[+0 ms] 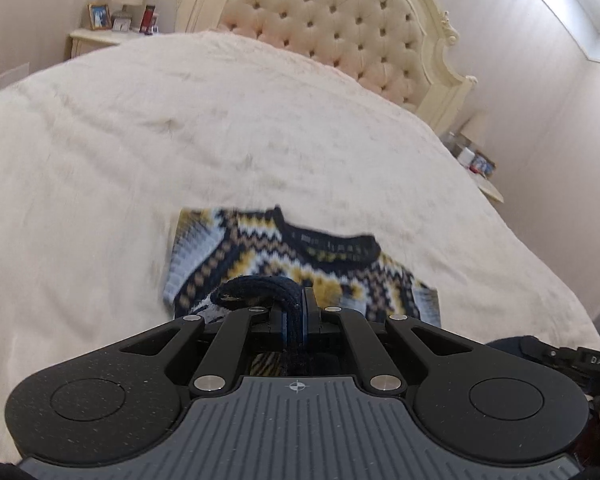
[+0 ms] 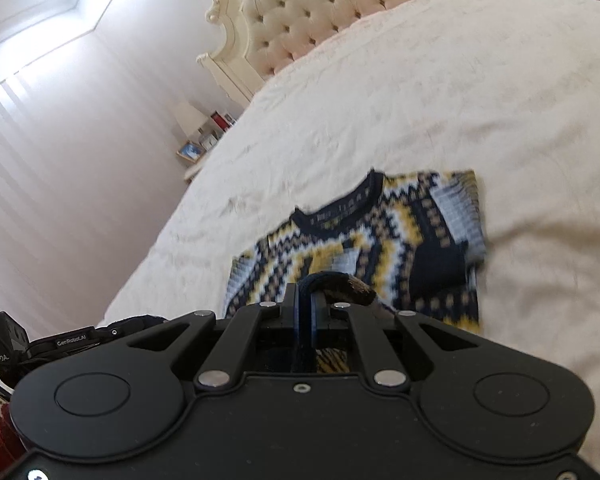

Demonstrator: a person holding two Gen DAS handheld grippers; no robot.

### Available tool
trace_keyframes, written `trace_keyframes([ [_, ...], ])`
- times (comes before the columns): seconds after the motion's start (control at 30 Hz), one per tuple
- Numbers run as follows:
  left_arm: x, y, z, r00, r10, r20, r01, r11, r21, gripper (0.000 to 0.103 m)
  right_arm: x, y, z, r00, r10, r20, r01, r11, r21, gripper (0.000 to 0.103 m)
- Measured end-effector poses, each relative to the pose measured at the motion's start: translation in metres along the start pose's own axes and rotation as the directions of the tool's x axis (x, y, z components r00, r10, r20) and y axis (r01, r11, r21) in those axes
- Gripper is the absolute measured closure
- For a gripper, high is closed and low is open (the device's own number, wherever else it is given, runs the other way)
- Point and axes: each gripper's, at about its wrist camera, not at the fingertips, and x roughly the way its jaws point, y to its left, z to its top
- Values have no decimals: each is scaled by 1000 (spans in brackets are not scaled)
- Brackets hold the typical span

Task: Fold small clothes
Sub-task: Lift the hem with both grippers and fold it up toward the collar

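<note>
Knitted sweater, one, on cream bed; left gripper and right gripper fingers clamped on its navy hem; tufted headboard behind.

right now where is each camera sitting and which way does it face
Left wrist: on the left gripper, looking along its fingers at the sweater, over the bed toward the headboard; the other gripper's body shows at lower right.
Right wrist: on the right gripper, facing the same sweater; the headboard sits upper left.
Shared: sweater, bed, headboard; each gripper pinches a dark knit edge.

sweater on bed, headboard behind
</note>
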Motion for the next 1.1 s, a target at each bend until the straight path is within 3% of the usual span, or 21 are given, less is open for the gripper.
trace_keyframes([
  [0.33, 49, -17, 42, 1000, 18, 12, -19, 999, 50, 98, 44, -21, 47, 999, 11, 37, -12, 1000, 24, 91],
  [0.6, 92, -10, 63, 1000, 2, -29, 0, 999, 54, 98, 80, -26, 72, 997, -49, 54, 47, 998, 28, 91],
  [1.1, 183, 22, 71, 986, 49, -161, -50, 999, -1, 97, 167, -54, 95, 983, -172, -68, 176, 983, 45, 90],
])
